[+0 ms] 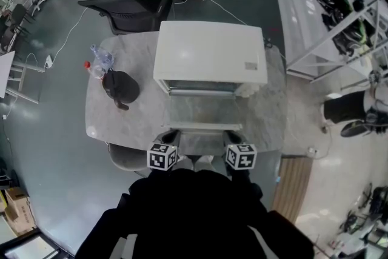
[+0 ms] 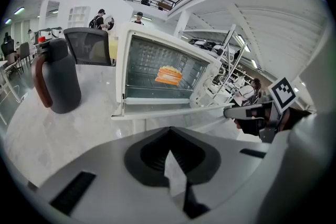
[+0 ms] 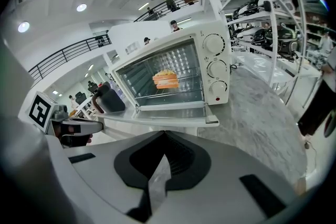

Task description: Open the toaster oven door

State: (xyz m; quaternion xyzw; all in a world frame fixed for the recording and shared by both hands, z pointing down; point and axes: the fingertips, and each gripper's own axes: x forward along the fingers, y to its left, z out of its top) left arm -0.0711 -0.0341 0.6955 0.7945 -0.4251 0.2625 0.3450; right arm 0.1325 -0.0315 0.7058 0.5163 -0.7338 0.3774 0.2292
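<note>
The oven (image 1: 209, 57) sits mid-counter (image 1: 115, 124), its door (image 1: 203, 113) already down flat toward the near edge. The left claw (image 1: 170, 136) and right claw (image 1: 234, 137) are pressed together, empty, just short of it. Weight on the door could tip the oven.

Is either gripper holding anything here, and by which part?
Nothing: the left gripper and right gripper both have jaws together and empty; the oven door lies open.

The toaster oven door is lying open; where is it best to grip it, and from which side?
Take the handle bar along the free front edge of the toaster oven door, coming from the person's side. The door lies flat, hinged at the toaster oven, so that bar lies nearest the person.
</note>
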